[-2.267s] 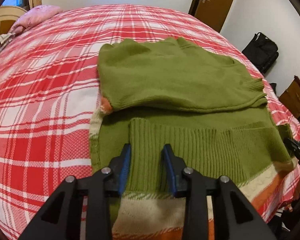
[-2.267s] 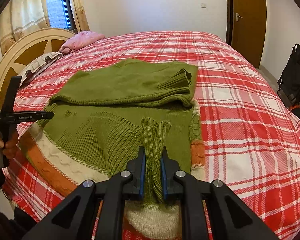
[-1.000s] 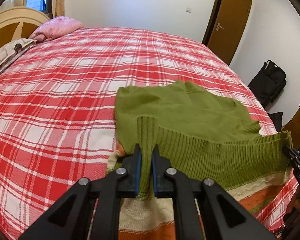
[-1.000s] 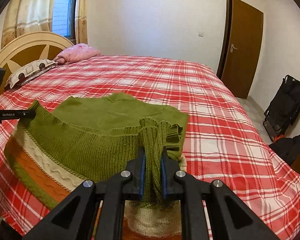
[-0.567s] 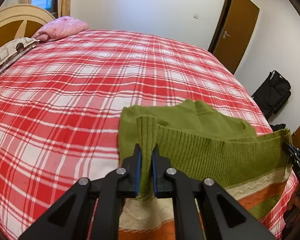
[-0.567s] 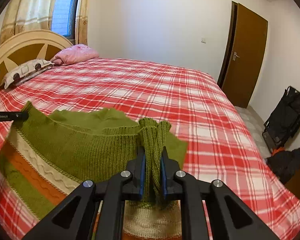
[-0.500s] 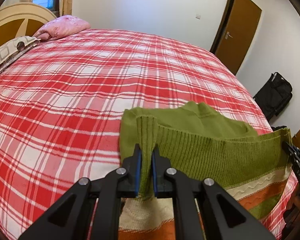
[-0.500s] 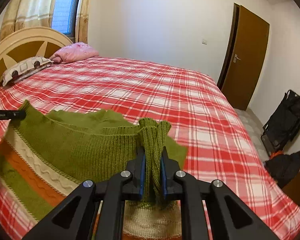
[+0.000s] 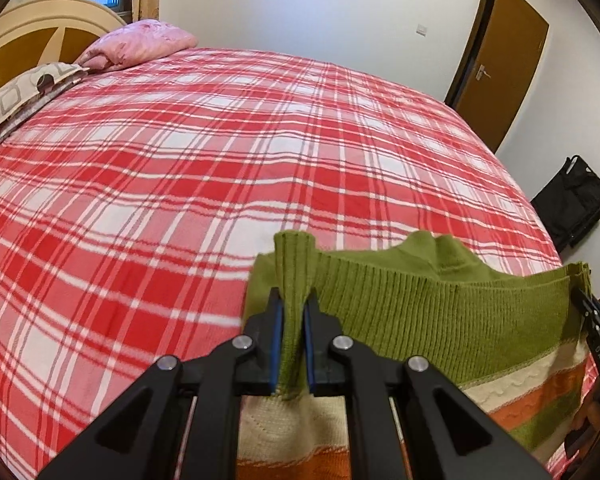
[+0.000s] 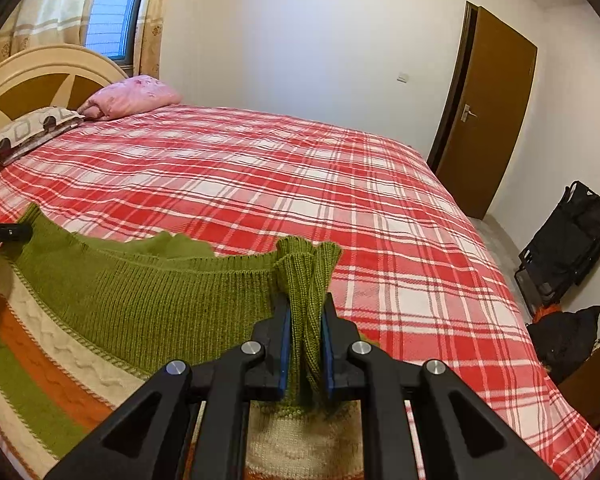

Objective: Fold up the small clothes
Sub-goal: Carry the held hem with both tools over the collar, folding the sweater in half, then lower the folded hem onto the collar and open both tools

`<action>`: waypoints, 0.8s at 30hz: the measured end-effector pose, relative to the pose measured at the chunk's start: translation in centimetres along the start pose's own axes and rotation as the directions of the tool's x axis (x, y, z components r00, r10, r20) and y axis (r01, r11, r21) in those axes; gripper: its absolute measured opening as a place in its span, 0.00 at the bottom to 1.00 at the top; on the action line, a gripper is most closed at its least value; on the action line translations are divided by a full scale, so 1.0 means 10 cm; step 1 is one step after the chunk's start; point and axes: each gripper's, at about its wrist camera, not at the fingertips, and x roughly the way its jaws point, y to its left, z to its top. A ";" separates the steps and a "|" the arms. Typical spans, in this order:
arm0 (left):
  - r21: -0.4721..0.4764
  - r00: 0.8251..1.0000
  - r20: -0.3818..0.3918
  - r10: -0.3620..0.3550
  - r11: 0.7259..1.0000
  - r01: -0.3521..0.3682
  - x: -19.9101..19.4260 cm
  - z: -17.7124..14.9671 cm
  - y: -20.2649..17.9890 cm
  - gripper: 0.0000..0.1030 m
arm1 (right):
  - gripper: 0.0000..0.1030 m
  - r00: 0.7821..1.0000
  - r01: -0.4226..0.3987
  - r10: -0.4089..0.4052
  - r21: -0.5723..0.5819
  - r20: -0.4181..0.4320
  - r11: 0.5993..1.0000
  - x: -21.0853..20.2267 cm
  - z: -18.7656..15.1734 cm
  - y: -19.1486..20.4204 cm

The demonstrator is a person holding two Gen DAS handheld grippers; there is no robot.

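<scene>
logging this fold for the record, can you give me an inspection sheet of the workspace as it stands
Surface: bed under a red and white plaid cover, lying smooth.
Job's things: one green sweater with cream and orange bands, its ribbed hem lifted and stretched between the two grippers; the rest sags toward the near edge of the bed.
Clutter: pink pillow and a patterned pillow at the headboard.
Grippers: left gripper shut on one hem corner; right gripper shut on the other, bunched.
Cables: nothing seen.
Surroundings: brown door, black bag on the floor by the wall, curtained window.
</scene>
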 end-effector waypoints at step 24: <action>0.027 0.988 -0.059 0.144 0.989 -0.143 0.50 0.05 -0.06 0.25 | 0.20 0.990 0.033 -0.031 0.014 -0.134 0.999 0.58 -0.10 -0.09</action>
